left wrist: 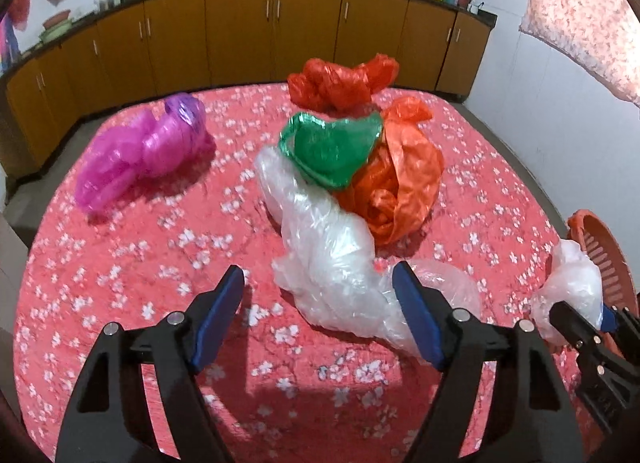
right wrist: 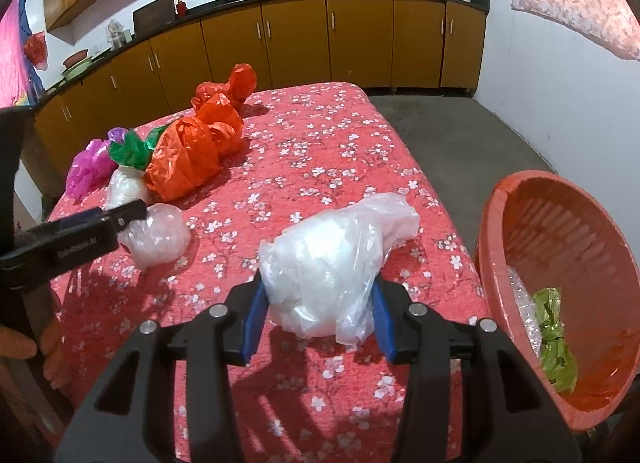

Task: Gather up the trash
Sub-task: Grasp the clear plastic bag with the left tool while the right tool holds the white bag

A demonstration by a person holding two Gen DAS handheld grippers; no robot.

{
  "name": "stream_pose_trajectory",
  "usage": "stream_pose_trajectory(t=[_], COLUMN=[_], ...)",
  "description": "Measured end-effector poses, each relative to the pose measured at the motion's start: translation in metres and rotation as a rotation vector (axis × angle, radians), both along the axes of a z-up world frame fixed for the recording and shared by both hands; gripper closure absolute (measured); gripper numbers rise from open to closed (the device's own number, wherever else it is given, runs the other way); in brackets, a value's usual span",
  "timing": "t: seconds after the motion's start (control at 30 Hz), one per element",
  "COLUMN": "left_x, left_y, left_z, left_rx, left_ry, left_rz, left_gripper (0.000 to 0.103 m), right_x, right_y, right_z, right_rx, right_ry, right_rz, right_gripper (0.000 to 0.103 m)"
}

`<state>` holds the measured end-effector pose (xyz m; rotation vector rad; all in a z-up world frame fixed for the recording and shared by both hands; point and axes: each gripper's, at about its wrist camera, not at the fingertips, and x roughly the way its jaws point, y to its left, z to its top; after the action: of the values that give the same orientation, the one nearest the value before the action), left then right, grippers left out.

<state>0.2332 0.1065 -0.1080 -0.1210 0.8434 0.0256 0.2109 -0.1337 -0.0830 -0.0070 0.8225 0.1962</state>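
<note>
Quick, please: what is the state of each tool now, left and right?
Left tool: open, holding nothing.
Right tool: closed on a clear plastic bag.

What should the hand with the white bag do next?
Probably swing the right gripper, its jaws shut on the clear bag, rightward over the orange basket and let go. The basket sits just past the table edge and already holds trash.

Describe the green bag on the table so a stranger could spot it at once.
Start at the table with the red flowered cloth, then find the heap of crumpled plastic bags near its middle. The green bag sits on top of that heap, between a clear bag and an orange bag. It is the only green one on the table.
</note>
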Motion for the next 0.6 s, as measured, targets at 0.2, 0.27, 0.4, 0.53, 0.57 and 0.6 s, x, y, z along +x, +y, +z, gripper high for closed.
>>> stream_pose_trajectory(t=[0.2,0.27,0.4,0.53,0.57,0.6], left_x=[0.002,-0.001,-0.008,-0.016,-0.021,-0.025], left_y=[-0.005,-0.005,0.002,0.010,0.013,0.014], left_z=[-0.002,0.000,0.002,0.004,0.005,0.005], left_rx=[-0.008,-0.005,0.004,0.010,0.012,0.014], left_ry=[-0.005,-0.016,-0.029,-0.035,-0.037,-0.039], left_rz=[-0.027,-0.028,-0.014,-0.003,-0.002,-0.001], left_gripper=[0.050,0.054,0.058,0.060,0.060,0.060], right_x=[-0.001,-0.001,-0.002,-0.003,-0.004,-0.004], right_y=[0.006,0.008,0.009,0.011,0.011,0.011], right_z=[0.000,-0.001,0.000,0.002,0.003,0.003], right_rx=[-0.004,-0.008,-0.003,-0.006,-0.004,0.000], right_ry=[0.001,0.000,-0.005,-0.011,-0.012,-0.012], right_rz=[0.013,0.014,0.014,0.018,0.017,0.016], right_gripper=[0.058,0.058,0.059,0.060,0.060,0.060])
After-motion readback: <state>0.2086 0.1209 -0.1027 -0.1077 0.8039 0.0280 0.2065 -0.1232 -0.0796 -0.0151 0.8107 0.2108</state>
